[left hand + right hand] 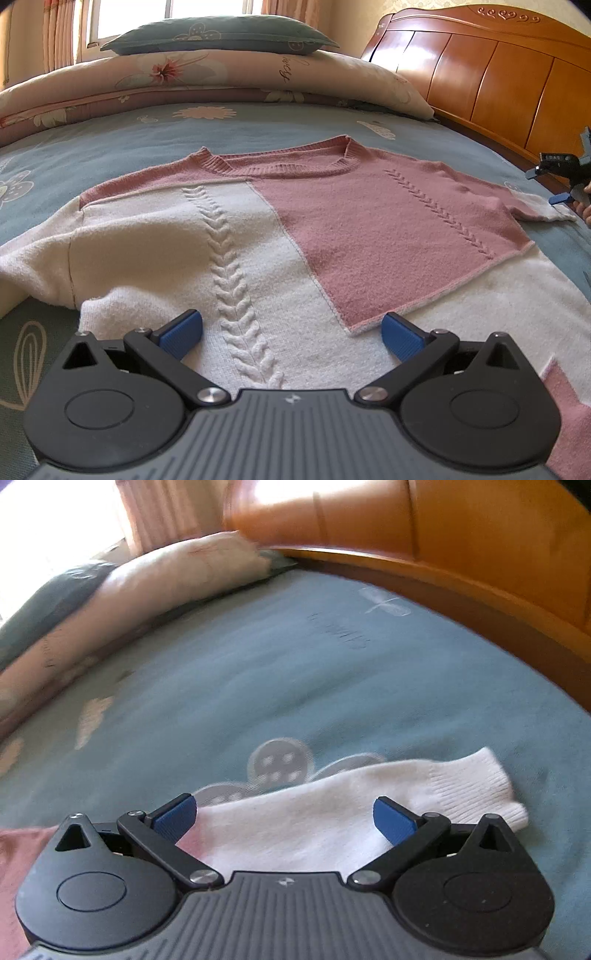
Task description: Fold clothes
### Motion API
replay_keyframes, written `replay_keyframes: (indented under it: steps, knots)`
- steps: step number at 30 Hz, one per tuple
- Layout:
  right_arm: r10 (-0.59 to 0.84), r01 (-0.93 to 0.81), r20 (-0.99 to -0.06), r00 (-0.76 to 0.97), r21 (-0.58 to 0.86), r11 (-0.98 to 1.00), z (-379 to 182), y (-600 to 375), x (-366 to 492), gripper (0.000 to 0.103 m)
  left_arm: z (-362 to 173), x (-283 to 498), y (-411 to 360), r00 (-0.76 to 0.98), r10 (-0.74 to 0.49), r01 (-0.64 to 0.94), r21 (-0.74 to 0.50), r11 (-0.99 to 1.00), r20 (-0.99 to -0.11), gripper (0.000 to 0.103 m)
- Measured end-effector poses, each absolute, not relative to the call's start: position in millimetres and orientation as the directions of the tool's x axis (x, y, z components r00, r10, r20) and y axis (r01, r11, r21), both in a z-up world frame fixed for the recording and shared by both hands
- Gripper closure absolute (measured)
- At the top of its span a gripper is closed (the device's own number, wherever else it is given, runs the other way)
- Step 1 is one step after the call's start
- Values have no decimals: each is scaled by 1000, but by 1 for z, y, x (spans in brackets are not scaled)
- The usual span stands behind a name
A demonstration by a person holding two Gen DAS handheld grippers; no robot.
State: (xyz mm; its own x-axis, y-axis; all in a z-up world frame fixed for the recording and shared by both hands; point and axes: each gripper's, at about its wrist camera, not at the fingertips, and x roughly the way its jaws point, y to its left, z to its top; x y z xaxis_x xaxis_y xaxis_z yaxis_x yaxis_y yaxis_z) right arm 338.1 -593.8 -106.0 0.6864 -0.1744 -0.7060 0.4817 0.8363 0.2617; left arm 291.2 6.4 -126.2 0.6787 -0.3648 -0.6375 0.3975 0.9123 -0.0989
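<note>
Two tools: both spread wide, neither pinching anything.
Garment: a pink-and-white cable-knit sweater (295,229) lies flat on the blue-grey flower-print bedsheet (110,140), collar toward the far side, hem nearest the left tool.
Left tool (291,334): hovers over the white near part of the sweater, blue pads either side of the raised cable braid; whether they touch the knit I cannot tell.
Right tool (284,821): hangs over the white ribbed sleeve cuff (469,786) at the sweater's right, which lies straight out on the sheet; this view is blurred.
Surroundings: a rolled floral quilt (221,77) and an orange wooden headboard (480,74) sit far off, well apart from the sweater.
Step in hand: likely the start, as no sleeve is turned in.
Next move: probably close the right tool on the cuff and carry the sleeve left across the chest, keeping the body flat.
</note>
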Motion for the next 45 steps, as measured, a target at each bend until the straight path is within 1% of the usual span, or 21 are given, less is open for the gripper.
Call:
replay_keyframes:
  steps: [2,5,6,9,10,14,19,23,26,29,31,34,35,37,38,41,45]
  knots:
    - [-163,461,-723,672,235,856,-111,-592,337,0,-126,291,6,679,-365,397,-99,912,-637,1]
    - [-194,469,-739,646,184,864,-123,-601,334,0,-126,291,7,680,-363,396,-97,913,-637,1]
    - [-216,481,-728,651,174,859,-123,-605,331,0,-126,291,7,680,-363,396,-97,913,-637,1]
    - [-325,587,-733,597,123,800,-116,-607,329,0,-126,291,6,681,-362,395,-97,914,-637,1]
    - [-329,594,-733,595,126,795,-114,-604,329,0,-126,291,6,681,-361,395,-96,914,-637,1]
    - [-194,504,-744,639,215,837,-110,-583,331,0,-125,291,5,681,-354,395,-85,915,-641,1]
    - [-94,365,-758,646,199,909,-89,-522,335,0,-112,288,4,672,-329,378,-74,923,-664,1]
    - [9,213,-750,661,199,957,-62,-460,333,0,-95,286,15,691,-338,352,-112,929,-639,1]
    - [147,75,-737,660,259,963,-43,-401,328,0,-85,284,23,719,-321,332,-101,938,-617,1]
    - [274,-26,-717,641,336,942,-42,-354,329,0,-78,282,28,753,-271,294,-61,954,-600,1]
    - [328,-47,-717,615,382,923,-56,-330,333,0,-75,281,31,768,-254,283,-43,958,-588,1]
    - [287,2,-752,594,358,934,-89,-315,344,0,-71,279,34,777,-259,287,-43,957,-574,1]
    - [275,11,-748,604,353,936,-98,-319,342,0,-70,279,35,780,-261,289,-43,956,-569,1]
    - [251,28,-740,624,342,939,-114,-326,340,0,-68,277,35,797,-239,284,-5,959,-554,1]
    - [250,22,-738,626,337,941,-113,-326,335,0,-67,276,34,808,-224,280,20,960,-545,1]
    - [220,25,-773,595,291,956,-109,-326,319,0,-66,273,29,831,-176,267,101,958,-528,1]
    - [178,51,-812,556,247,968,-98,-319,303,0,-61,271,29,828,-206,285,74,956,-522,1]
